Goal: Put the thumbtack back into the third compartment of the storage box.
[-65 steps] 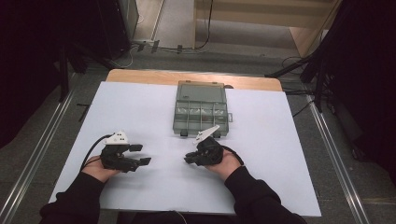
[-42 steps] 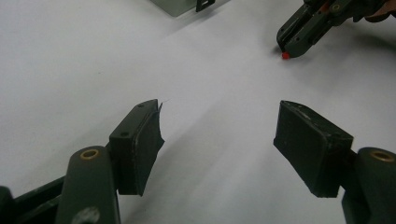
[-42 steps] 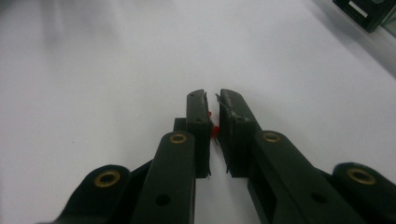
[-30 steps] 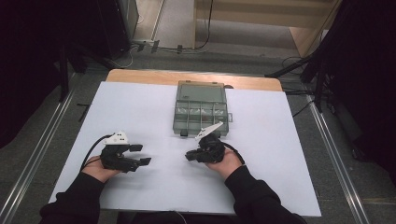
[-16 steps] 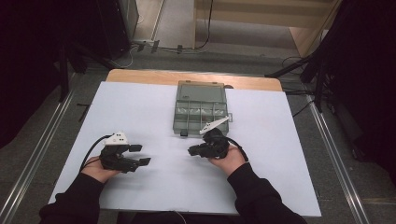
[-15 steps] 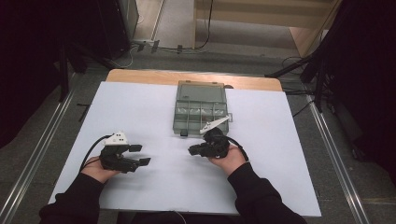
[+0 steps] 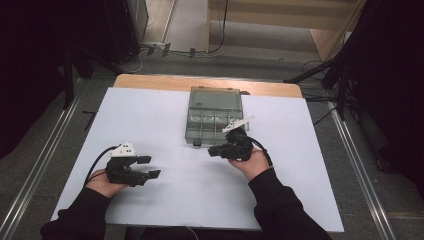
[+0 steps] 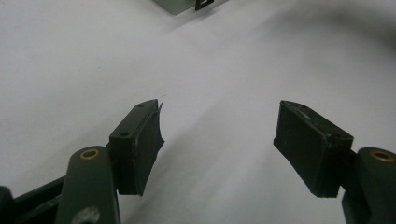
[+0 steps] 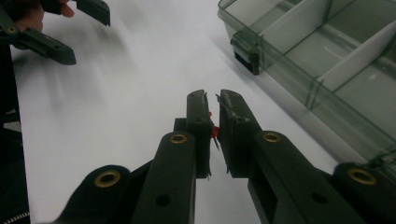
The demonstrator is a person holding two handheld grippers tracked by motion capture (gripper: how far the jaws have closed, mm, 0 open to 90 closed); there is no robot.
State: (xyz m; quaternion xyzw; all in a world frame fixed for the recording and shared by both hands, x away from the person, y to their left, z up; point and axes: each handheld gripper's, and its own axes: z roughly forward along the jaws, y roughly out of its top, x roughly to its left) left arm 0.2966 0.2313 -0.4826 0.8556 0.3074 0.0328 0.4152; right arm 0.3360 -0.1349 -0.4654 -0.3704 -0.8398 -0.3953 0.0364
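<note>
A clear grey compartment box (image 7: 214, 117) lies open-topped at the middle back of the white table sheet (image 7: 170, 120). My right gripper (image 7: 212, 150) hovers just in front of the box's near right corner, pointing left. In the right gripper view its jaws (image 9: 212, 100) are shut on a small red piece (image 9: 214, 132), with the box (image 9: 327, 60) to their right. My left gripper (image 7: 152, 166) rests at the front left, jaws open. In the left gripper view nothing lies between its jaws (image 8: 217, 135), and the box's near edge (image 8: 180, 5) shows at the top.
A wooden table edge (image 7: 150, 81) runs behind the sheet. Metal rails (image 7: 45, 165) flank the table on both sides. The box's black latch (image 9: 247, 58) faces the front. White sheet stretches between the two hands.
My right hand has moved right and a little up, closer to the box's front edge, keeping its jaws shut. The left hand has stayed where it was.
</note>
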